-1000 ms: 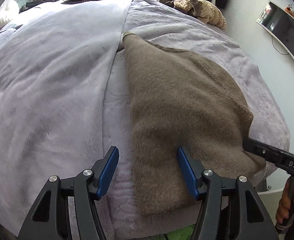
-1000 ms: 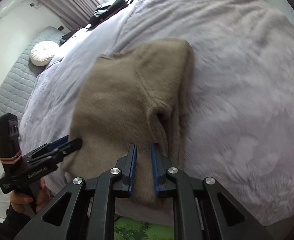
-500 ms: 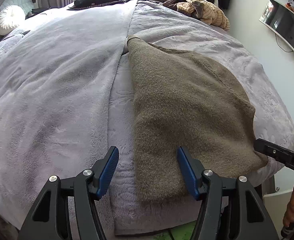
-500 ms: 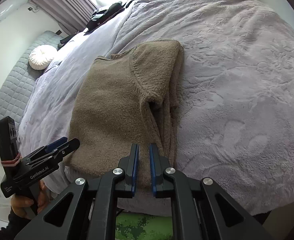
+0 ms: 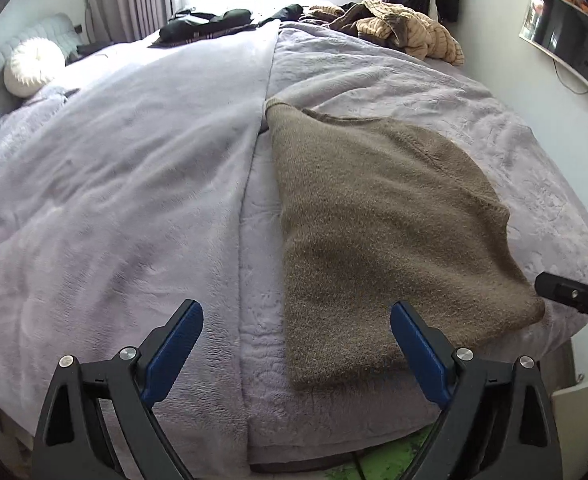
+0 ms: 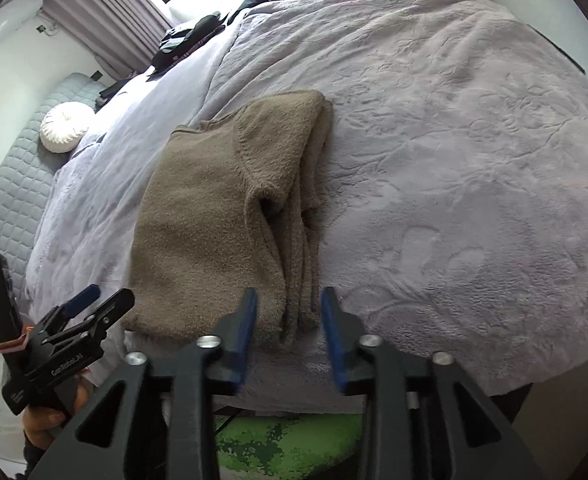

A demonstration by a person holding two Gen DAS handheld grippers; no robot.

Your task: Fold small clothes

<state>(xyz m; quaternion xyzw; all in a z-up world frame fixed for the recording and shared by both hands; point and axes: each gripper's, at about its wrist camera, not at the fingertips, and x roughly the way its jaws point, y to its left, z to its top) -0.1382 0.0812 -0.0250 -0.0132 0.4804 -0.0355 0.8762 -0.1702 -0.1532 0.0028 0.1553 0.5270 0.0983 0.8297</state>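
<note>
I'm letting go: both my left gripper (image 5: 296,346) and right gripper (image 6: 289,334) have jaws opening, nothing clamped. The sweater (image 5: 378,236) lies folded lengthwise on the bed (image 5: 133,200). Next I judge a crosswise fold, regripping its near hem.

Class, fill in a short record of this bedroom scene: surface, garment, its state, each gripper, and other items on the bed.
surface: lilac plush bedspread
garment: brown knitted sweater, lying near the bed's front edge
state: folded lengthwise, sleeve layers stacked along one side
left gripper: jaws opening, nothing between them
right gripper: jaws opening, above the sweater's hem, not gripping it
other items: tan striped clothes pile, round white cushion
</note>
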